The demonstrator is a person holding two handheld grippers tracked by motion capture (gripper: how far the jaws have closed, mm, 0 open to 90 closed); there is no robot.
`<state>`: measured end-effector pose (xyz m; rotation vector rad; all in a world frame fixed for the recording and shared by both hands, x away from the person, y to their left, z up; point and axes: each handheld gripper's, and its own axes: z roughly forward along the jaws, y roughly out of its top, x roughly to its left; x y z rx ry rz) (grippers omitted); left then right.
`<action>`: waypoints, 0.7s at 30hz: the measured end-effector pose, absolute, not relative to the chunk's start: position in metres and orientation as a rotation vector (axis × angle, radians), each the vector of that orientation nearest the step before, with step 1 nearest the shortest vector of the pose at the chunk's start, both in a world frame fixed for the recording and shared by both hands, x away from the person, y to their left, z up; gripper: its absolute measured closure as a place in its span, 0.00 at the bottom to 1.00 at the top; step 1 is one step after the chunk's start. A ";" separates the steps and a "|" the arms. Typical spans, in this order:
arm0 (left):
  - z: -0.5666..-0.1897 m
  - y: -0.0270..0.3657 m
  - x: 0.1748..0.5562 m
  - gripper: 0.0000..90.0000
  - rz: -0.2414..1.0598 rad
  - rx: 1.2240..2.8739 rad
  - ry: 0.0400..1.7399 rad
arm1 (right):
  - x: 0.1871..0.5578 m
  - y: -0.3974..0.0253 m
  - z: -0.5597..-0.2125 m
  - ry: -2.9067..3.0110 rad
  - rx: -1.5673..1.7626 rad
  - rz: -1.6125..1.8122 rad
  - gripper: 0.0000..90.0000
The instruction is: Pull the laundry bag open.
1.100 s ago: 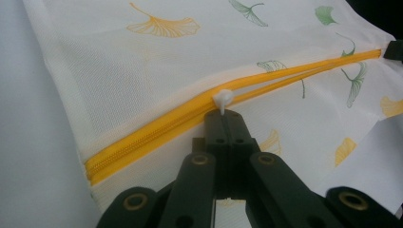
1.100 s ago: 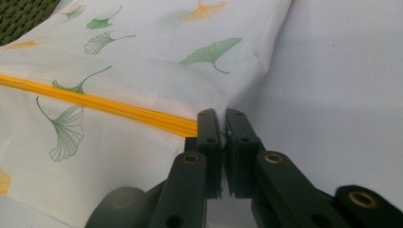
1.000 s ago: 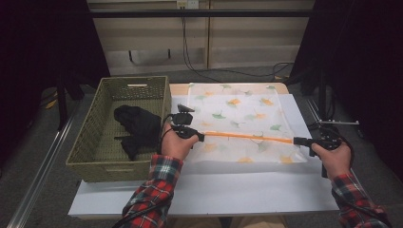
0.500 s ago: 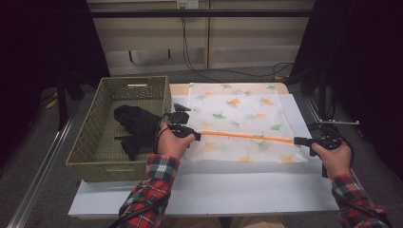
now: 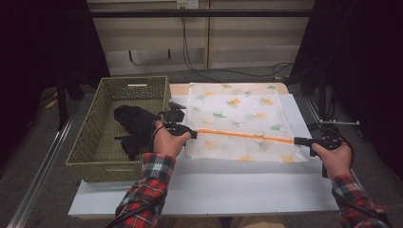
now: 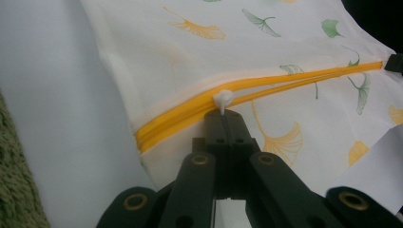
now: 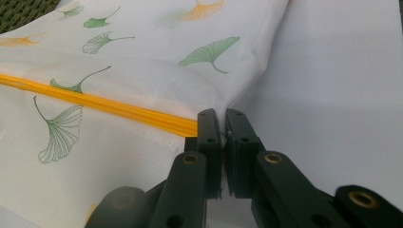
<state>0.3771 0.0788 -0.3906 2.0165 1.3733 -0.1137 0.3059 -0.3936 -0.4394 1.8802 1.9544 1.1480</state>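
Table (image 5: 247,190): a white top is seen, on which everything else is laid.
Basket (image 5: 95,142): a green woven basket is set on the left part of the table, just beside the bag's left edge.
Dark cloth (image 5: 135,123): a crumpled black piece is lying inside the basket, toward its right wall.
Bag (image 5: 237,114): a white mesh bag printed with green and orange ginkgo leaves is spread flat right of the basket, reaching to the table's far edge.
Zipper (image 5: 252,136): an orange zipper is run across the near part of the bag, stretched between the two grippers; in the left gripper view its two tapes are seen parted beyond the pull.
Left gripper (image 5: 186,133): it is held at the zipper's left end, near the basket's right wall; its jaws are closed tight on the white zipper pull (image 6: 222,99).
Right gripper (image 5: 302,140): it is held at the bag's right edge; its jaws are pressed together on the fabric at the zipper's right end (image 7: 190,126).
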 end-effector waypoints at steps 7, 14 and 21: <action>-0.392 0.085 0.377 1.00 -0.117 2.010 1.389 | 0.306 -0.395 -0.440 1.954 1.873 1.147 0.96; -0.392 0.091 0.377 1.00 -0.116 1.981 1.410 | 0.307 -0.394 -0.440 1.955 1.880 1.137 0.95; -0.391 0.094 0.377 1.00 -0.118 1.976 1.407 | 0.307 -0.395 -0.440 1.954 1.870 1.137 0.95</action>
